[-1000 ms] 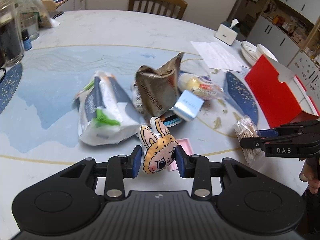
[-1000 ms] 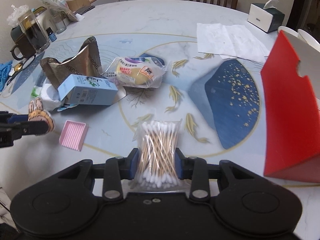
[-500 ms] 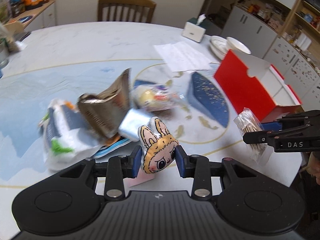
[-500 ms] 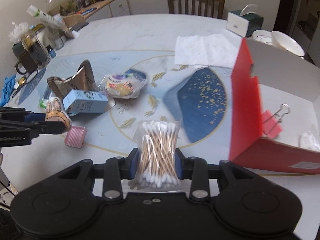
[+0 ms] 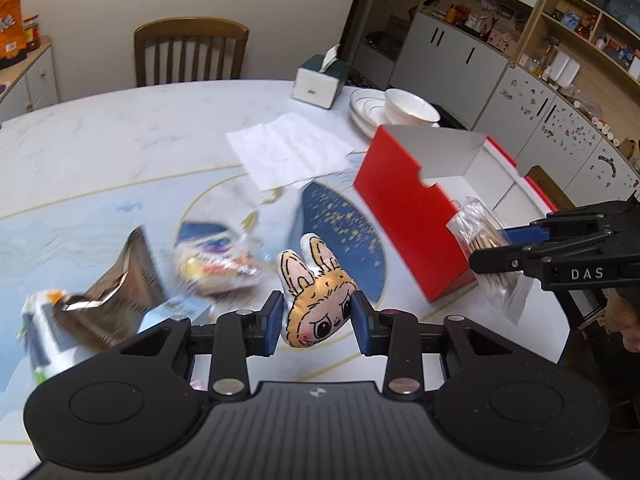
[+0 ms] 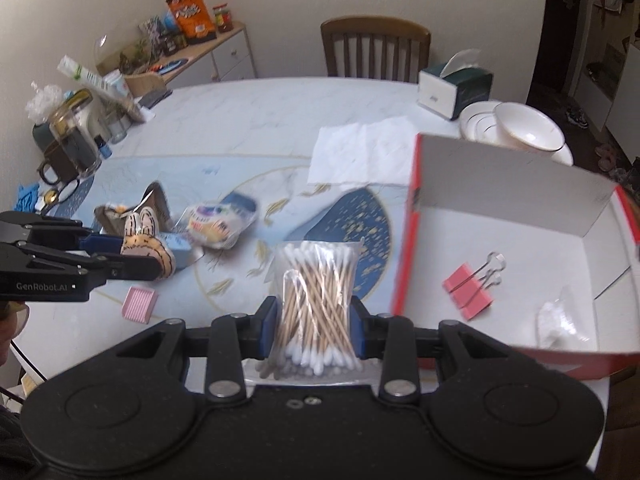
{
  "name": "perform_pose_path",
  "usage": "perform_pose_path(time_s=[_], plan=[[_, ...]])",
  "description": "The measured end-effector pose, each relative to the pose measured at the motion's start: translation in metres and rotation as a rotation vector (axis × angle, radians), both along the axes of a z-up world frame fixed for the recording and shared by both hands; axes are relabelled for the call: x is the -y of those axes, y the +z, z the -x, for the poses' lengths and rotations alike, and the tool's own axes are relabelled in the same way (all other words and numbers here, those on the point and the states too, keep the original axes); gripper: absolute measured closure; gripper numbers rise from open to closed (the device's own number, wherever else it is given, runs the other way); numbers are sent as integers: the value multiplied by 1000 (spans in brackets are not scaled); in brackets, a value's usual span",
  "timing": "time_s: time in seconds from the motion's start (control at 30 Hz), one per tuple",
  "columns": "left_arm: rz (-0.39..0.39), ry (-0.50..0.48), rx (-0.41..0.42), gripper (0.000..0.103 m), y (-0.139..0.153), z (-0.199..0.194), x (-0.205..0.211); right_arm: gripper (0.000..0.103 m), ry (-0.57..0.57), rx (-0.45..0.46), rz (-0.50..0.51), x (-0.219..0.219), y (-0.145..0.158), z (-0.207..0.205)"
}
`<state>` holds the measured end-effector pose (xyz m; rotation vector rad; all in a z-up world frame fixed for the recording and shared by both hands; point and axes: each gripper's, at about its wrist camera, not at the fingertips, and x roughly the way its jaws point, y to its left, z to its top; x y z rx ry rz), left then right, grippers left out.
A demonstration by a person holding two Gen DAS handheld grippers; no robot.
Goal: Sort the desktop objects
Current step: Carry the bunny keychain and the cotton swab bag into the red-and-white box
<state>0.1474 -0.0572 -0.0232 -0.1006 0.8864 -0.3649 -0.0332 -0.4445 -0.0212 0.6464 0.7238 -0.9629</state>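
left gripper (image 5: 317,311): tilted down above the surface (image 5: 120,140), fingers clenched on bunny plush (image 5: 316,292), ears pointing away | right gripper (image 6: 314,322): tilted down beside red box (image 6: 404,240), fingers grasping cotton swab bag (image 6: 316,300), swabs lengthwise along fingers

The red box (image 6: 408,240) stands open-topped at the table's (image 6: 256,120) right edge; its upright left wall and raised rear flap (image 6: 508,188) bar level entry. Inside, a pink binder clip (image 6: 468,290) and a small clear bag (image 6: 560,322) leave the rear floor bare. Snack packets (image 6: 218,226) crowd the table's left-centre.
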Motion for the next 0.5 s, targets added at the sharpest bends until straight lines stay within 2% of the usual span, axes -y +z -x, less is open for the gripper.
perform_pose_path(time_s=[0.5], plan=[[-23, -83, 60, 69, 25, -32, 79, 68, -77, -12, 71, 37, 14, 80]])
